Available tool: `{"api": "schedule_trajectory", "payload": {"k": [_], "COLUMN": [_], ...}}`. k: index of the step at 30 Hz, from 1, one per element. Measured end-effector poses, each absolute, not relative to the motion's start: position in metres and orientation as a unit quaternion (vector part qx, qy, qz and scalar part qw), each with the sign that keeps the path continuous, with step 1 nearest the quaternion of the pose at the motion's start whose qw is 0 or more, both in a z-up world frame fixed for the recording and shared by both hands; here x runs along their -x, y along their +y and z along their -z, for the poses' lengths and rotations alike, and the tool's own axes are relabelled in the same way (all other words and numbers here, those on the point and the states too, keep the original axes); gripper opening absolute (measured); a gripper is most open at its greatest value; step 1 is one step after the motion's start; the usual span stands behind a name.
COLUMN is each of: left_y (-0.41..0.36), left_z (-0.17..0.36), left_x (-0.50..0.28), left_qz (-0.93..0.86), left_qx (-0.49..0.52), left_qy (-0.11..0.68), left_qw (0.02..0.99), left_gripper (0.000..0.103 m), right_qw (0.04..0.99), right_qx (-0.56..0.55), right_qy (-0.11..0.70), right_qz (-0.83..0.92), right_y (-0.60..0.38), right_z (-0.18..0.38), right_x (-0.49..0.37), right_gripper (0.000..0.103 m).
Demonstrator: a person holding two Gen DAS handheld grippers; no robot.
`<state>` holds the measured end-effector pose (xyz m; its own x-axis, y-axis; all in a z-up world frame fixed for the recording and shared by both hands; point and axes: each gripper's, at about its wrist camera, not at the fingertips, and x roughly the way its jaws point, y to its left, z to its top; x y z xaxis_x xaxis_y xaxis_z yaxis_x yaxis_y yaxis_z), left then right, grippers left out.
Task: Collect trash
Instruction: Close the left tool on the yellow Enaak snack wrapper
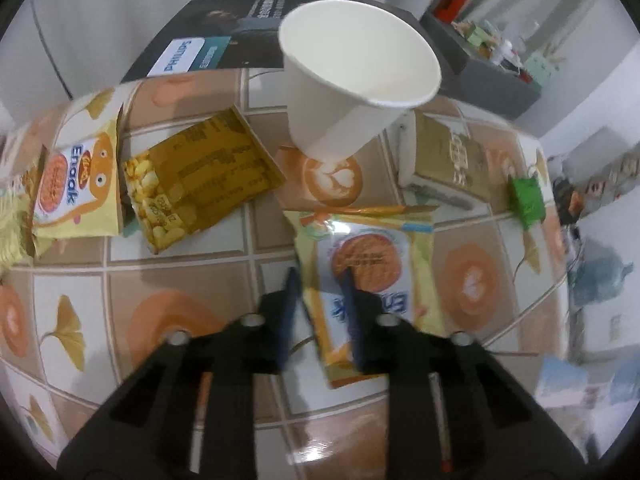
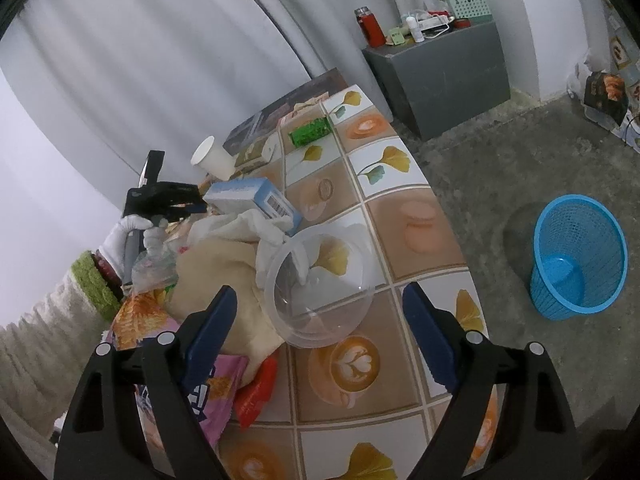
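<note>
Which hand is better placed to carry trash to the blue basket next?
Left. Its tongs are closed on the snack wrapper; the right tongs are open and empty, though the blue basket is nearer them.

Left wrist view close, steeply down; right wrist view farther, oblique; shared paper cup.

L tongs narrowed, R tongs wide
</note>
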<state>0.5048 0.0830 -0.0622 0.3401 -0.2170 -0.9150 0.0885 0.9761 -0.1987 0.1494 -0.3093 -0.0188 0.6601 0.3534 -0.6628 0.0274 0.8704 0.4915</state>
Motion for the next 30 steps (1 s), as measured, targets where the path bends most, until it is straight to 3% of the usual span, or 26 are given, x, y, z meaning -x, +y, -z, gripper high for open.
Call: {"api": "schedule_trajectory", "payload": {"k": [3,23,25,27,29,30], "left_y": [0.085,0.112,0.115,0.113,0.109,0.104], "left_z": [0.062,-0.015,-0.008,0.003,0.013,0.019], "left_x": [-0.503,-0.469,-0.474,-0.481,-0.489,-0.497], "left_qz": [0.102,0.137,0.137,0.133,0.113,0.107], "left_qx": [0.067,0.102,0.128,0.148,0.147,0.142], "left_qy": [0.567,0.486,0.499,0.515,0.52,0.53], "left_qw": [0.814,0.857,0.846,0.834,0.834,0.829], "left_gripper": [0.0,0.0,0.007,0.036,0.044,0.053], "right_qw": [0.878,0.904,0.907,0.907,0.905,0.904], "right_qx": [-0.238,-0.191,-0.181,-0.174,-0.174,-0.174], "right_qy": [0.405,0.365,0.359,0.359,0.363,0.364], "right_qz": [-0.092,-0.119,-0.129,-0.135,-0.138,-0.138], "right_y": [-0.308,-0.292,-0.286,-0.28,-0.276,-0.276], "right_z": [0.021,-0.009,-0.014,-0.015,-0.015,-0.014], "right_x": [-0.151,-0.145,-0.147,-0.149,-0.149,-0.148], "right_gripper": [0.08,0.077,0.077,0.077,0.077,0.077]}}
